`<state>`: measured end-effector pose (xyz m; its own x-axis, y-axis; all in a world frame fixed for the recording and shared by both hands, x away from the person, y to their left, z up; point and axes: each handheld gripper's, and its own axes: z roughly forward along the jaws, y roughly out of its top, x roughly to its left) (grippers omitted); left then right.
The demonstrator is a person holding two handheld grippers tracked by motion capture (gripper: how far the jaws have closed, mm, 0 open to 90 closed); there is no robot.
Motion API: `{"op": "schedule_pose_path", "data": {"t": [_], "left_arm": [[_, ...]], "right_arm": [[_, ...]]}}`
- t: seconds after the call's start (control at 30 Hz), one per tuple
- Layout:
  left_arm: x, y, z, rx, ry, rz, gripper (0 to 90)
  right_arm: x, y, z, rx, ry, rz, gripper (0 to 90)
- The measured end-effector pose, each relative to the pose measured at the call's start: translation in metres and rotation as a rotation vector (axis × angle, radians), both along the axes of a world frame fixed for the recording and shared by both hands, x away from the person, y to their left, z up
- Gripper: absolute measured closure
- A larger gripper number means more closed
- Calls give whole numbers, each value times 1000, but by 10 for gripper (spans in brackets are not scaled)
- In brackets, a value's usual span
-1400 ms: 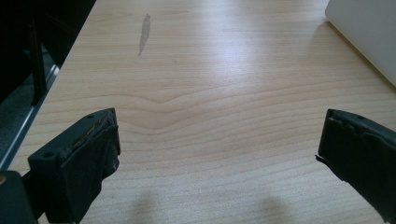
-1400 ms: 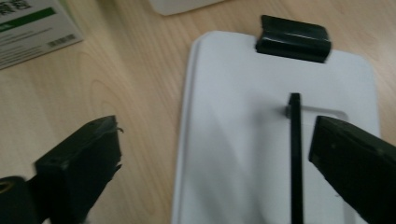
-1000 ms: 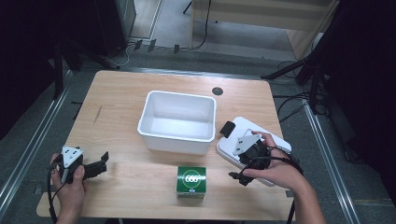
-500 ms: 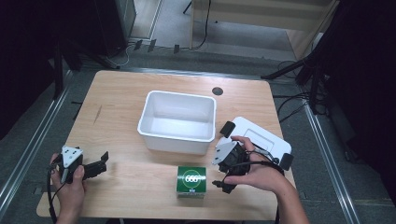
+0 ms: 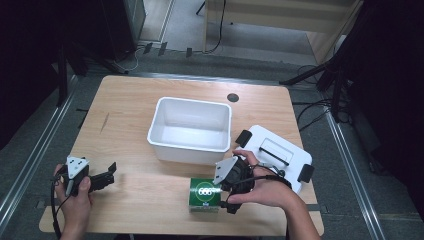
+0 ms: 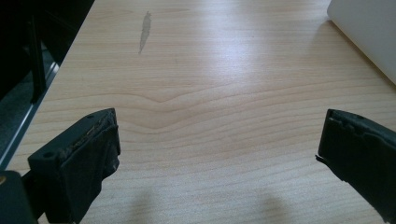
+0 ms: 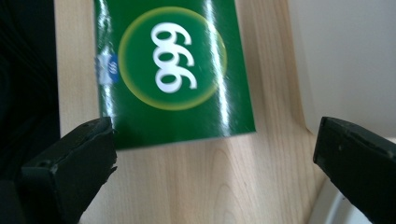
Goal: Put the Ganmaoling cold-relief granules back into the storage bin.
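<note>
A green box (image 5: 203,196) marked 999 lies near the table's front edge, seen close up as the green box (image 7: 170,70) in the right gripper view. My right gripper (image 5: 222,192) hovers at the box's right side, open, its jaws wide apart just short of the box (image 7: 215,154). My left gripper (image 5: 106,177) rests at the front left of the table, open over bare wood (image 6: 219,149), holding nothing. A white tub (image 5: 190,131) stands in the table's middle, empty.
A white lid (image 5: 275,155) with black clips lies right of the tub, behind my right hand. The tub's wall (image 7: 345,56) is close on the right in the right gripper view. A round black hole (image 5: 232,97) marks the table's back. Dark floor and stands surround the table.
My right gripper has moved left and forward from above the white lid to the green box's right side. The left gripper has stayed put.
</note>
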<state>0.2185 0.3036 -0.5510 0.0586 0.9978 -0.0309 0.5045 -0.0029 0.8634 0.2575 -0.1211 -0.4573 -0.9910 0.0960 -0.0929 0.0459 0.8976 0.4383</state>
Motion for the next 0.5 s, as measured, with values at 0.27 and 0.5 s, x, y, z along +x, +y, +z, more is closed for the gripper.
{"op": "schedule_pose_path", "data": {"t": [0.27, 0.5], "left_arm": [[1, 0, 0, -1, 5, 2, 0], [1, -1, 0, -2, 3, 1, 0]], "right_arm": [[-6, 13, -1, -1, 22, 33, 0], [-10, 22, -3, -5, 34, 47, 0]]}}
